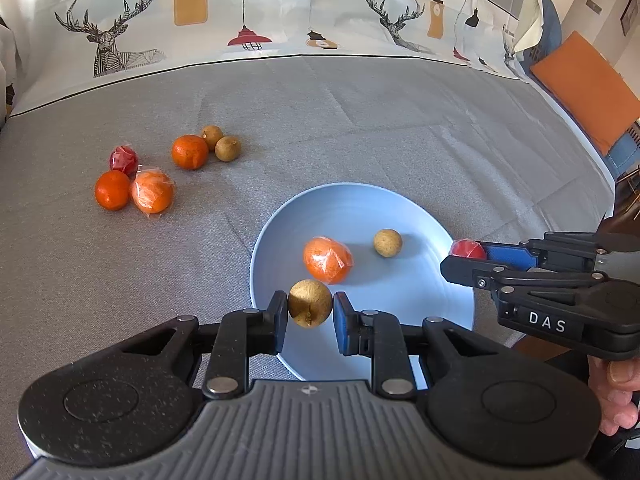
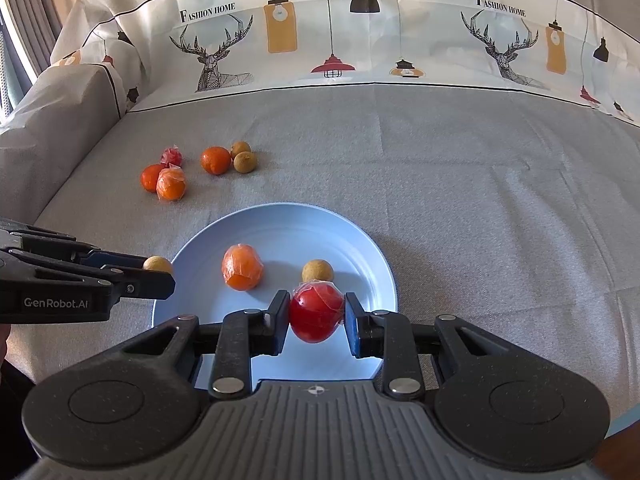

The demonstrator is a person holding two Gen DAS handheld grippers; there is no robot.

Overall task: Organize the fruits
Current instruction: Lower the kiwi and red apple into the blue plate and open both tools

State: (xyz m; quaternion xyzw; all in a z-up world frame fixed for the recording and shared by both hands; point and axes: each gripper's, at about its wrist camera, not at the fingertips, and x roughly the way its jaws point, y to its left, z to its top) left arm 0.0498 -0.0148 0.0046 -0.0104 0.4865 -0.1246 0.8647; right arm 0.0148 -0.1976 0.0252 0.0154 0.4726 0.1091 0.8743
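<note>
A light blue plate (image 1: 432, 320) (image 2: 280, 224) lies on the grey cloth. On it are a wrapped orange (image 1: 327, 260) (image 2: 242, 267) and a brown longan (image 1: 387, 243) (image 2: 317, 271). My left gripper (image 1: 310, 312) (image 2: 160, 272) is shut on a brown longan (image 1: 310, 303) (image 2: 157, 264) above the plate's left rim. My right gripper (image 2: 317, 317) (image 1: 466, 254) is shut on a wrapped red fruit (image 2: 316, 312) (image 1: 467, 249) above the plate's right side.
Loose fruit lies on the cloth at the far left: two oranges (image 1: 190, 152) (image 1: 112, 190), a wrapped orange (image 1: 152, 192), a wrapped red fruit (image 1: 123, 159) and two longans (image 1: 228, 148). A printed backdrop (image 1: 280, 8) stands behind. An orange cushion (image 1: 584, 84) is at the right.
</note>
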